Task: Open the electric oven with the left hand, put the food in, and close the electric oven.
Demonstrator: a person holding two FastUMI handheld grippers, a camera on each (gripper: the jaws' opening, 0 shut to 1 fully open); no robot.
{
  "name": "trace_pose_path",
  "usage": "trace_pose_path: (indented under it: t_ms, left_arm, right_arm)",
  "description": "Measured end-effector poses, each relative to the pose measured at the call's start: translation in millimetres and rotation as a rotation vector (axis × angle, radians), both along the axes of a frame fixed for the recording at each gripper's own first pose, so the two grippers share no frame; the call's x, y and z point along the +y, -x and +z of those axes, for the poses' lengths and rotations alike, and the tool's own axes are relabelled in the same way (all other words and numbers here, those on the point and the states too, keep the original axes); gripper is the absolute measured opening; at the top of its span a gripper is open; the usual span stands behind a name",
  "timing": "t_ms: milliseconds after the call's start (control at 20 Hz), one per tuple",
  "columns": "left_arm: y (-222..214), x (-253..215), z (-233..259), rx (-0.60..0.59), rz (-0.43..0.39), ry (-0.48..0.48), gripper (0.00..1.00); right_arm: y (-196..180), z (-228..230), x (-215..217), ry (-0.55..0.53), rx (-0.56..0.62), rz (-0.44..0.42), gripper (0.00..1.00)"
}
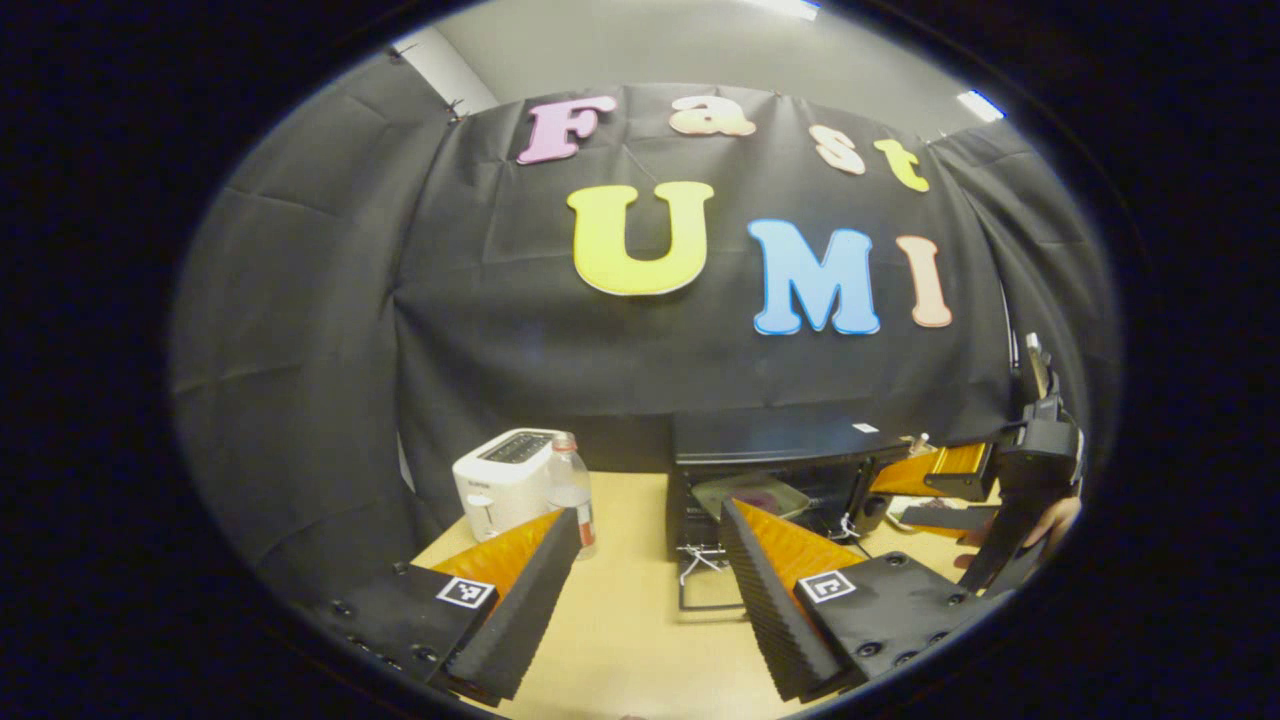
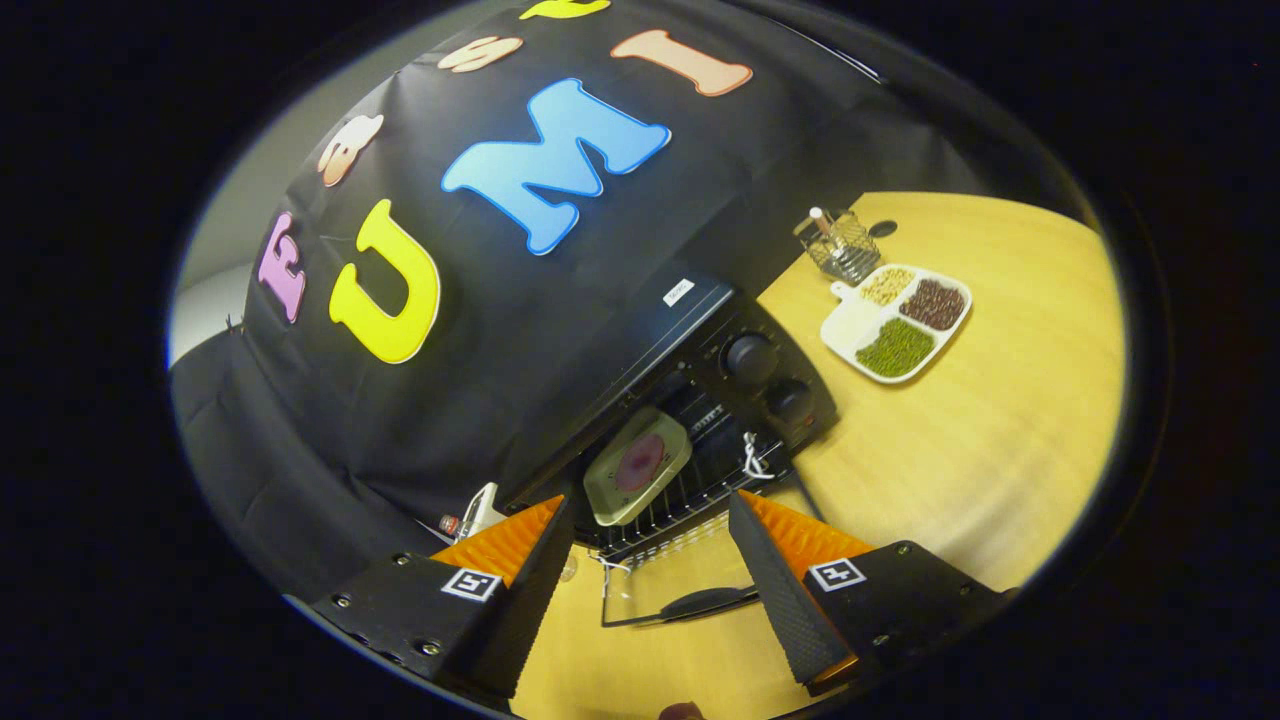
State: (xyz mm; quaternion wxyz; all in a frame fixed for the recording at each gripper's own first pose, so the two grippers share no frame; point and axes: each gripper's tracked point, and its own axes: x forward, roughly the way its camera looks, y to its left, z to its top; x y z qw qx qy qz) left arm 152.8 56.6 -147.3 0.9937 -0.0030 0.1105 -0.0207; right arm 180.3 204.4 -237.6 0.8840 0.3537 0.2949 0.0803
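Left gripper view
Left gripper (image 1: 650,570): jaws spread wide, nothing between them but bare table (image 1: 620,640).
Electric oven (image 1: 770,440): one, ahead of the jaws and slightly toward the right finger; its door (image 1: 710,590) is dropped open and lies flat on the table, just beyond the right fingertip.
Food (image 1: 750,495): one plate with a dark round piece on it, inside the oven cavity, past the right finger.
Toaster (image 1: 500,480): one, white, beyond the left finger.
Bottle (image 1: 572,490): one, clear, touching or just beside the toaster, right behind the left fingertip.
Right gripper (image 1: 960,475): far to the right of the jaws, beside the oven, a hand (image 1: 1050,525) holding it.

Right gripper view
Right gripper (image 2: 650,545): jaws wide apart, gripping nothing.
Electric oven: straight ahead between the fingers, door down, its handle (image 2: 700,603) lying low between the jaws.
Food: on the wire rack (image 2: 690,490) inside, just beyond the fingertips.
Knobs (image 2: 750,355): two, on the oven's panel above the right finger.
Divided tray (image 2: 850,325): one, white, four compartments, three with grains or beans, well beyond the right finger.
Wire basket (image 2: 840,250): one, just behind that tray.
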Motion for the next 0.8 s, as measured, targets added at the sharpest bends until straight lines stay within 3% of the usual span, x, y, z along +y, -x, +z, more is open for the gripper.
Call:
trace_pose_path:
  t_ms: [150, 700, 800]
  left_arm:
    - [3, -32, -23, 0.051, -0.057, 0.010, 0.99]
    - [13, -127, -136, 0.311, -0.217, 0.031, 0.91]
    - [13, -136, -155, 0.355, -0.227, 0.036, 0.99]
  right_arm:
    - [8, 12, -34, 0.102, -0.067, 0.000, 0.95]
    - [44, 62, -154, 0.484, -0.254, -0.075, 0.98]
    - [55, 66, -173, 0.544, -0.262, -0.093, 0.98]
